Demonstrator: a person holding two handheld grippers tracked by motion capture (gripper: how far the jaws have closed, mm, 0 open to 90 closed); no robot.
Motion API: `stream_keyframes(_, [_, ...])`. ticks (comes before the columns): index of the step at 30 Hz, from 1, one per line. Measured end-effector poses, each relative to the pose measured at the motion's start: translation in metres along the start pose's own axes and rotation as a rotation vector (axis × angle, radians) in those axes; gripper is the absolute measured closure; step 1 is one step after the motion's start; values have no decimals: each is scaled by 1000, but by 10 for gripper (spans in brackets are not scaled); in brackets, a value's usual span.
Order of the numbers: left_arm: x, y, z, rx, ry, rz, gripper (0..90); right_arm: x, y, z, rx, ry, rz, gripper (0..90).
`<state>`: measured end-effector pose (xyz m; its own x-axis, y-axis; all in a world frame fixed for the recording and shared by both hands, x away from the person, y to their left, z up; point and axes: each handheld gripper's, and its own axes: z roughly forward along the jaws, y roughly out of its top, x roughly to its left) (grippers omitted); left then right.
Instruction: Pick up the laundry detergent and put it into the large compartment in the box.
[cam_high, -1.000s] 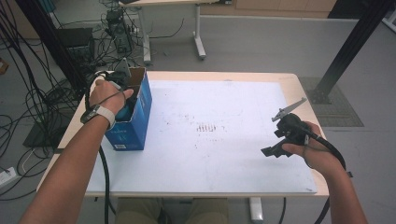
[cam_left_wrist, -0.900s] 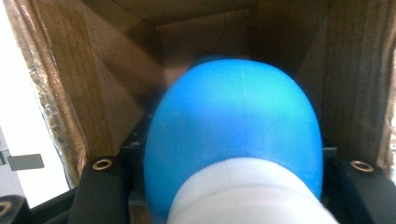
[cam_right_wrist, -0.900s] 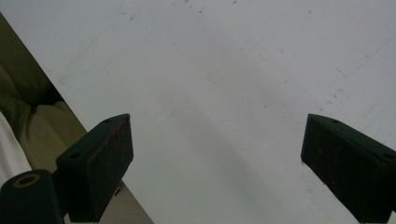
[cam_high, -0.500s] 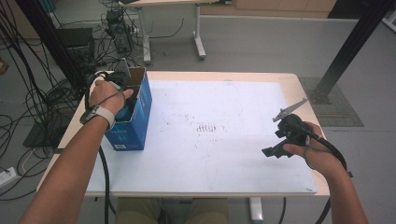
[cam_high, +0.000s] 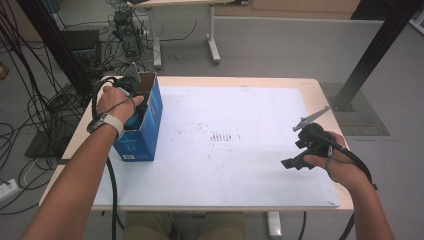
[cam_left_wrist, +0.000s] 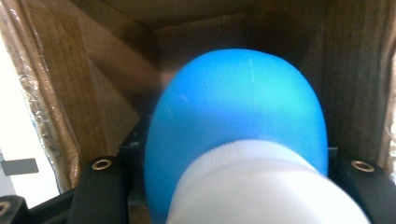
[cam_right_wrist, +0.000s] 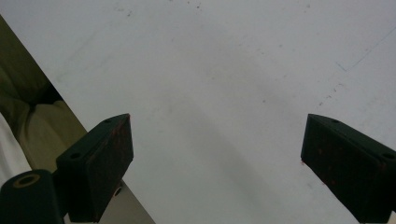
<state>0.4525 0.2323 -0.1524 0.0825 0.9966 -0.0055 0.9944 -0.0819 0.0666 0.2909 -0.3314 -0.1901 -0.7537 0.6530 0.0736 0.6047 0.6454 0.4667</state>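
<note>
Cardboard walls stood all around the left claw (cam_left_wrist: 233, 186), which reached down into the tall blue cardboard box (cam_high: 145, 135) with its open top. Between its two black jaws sat a round blue plastic bottle (cam_left_wrist: 238, 116) with a white ribbed cap (cam_left_wrist: 266, 186). The jaws pressed on both sides of the bottle, so the left claw was clamped on it. The cap was nearest the claw, and the blue body pointed away from it, toward the brown bottom of the box. In the high view the person's left hand (cam_high: 116, 102) sat over the top of the box, and a bit of the blue bottle peeked out just beside it.

The right claw (cam_right_wrist: 215, 158) was well apart from the box. Its jaws stood wide, with nothing between them. Under it lay the white top of the bench (cam_high: 240, 170), with small dark specks on it. The bench's near edge ran just beside one jaw.
</note>
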Motion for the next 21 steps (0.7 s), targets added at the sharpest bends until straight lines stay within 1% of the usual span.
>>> stream_keyframes(2, [1, 1, 0, 3, -3, -1, 377, 0, 0, -1, -2, 0, 1, 91])
stream_keyframes(4, [2, 0, 0, 3, -5, -4, 345, 0, 0, 0, -2, -1, -3, 91])
stream_keyframes(5, [3, 0, 0, 2, -5, -5, 345, 0, 0, 0, -2, -1, -3, 91])
stream_keyframes(6, [4, 0, 0, 3, -5, -8, 325, -2, 1, 1, -5, 3, -18, 91])
stream_keyframes(7, [4, 0, 0, 3, -5, -8, 314, -2, 1, 1, -5, 3, -18, 91])
stream_keyframes(8, [4, 0, 0, 3, -5, -9, 314, -1, 2, 1, 2, 1, -5, 91])
stream_keyframes(9, [5, 0, 0, 4, -7, -8, 307, -2, 2, 2, -1, 3, -20, 91])
stream_keyframes(10, [6, 0, 0, 5, -10, -9, 305, -2, 2, 2, -2, 4, -22, 91])
stream_keyframes(11, [7, 1, 0, 6, -14, -9, 300, 0, 3, 2, 1, 3, -6, 91])
stream_keyframes(12, [7, 1, 0, 6, -17, -7, 296, -2, 2, 2, -4, 5, -23, 91])
stream_keyframes(15, [7, 0, 0, 0, -16, -2, 293, -1, 4, 2, -1, 5, -22, 91])
stream_keyframes(16, [7, 0, 0, 2, -17, 1, 293, 0, 4, 2, 2, 4, -8, 91])
stream_keyframes(17, [7, 0, 0, 4, -19, 3, 290, 0, 4, 2, 3, 3, -8, 91])
stream_keyframes(18, [8, 0, 0, 6, -21, 4, 289, -1, 4, 2, 0, 4, -25, 92])
stream_keyframes(19, [9, 1, 0, 6, -23, 4, 289, 1, 4, 2, 4, 3, -9, 95])
stream_keyframes(20, [10, 0, 0, 5, -25, 5, 288, -1, 4, 2, 0, 4, -28, 95])
stream_keyframes(21, [10, 0, 0, 5, -25, 6, 288, 0, 4, 2, 1, 3, -15, 95])
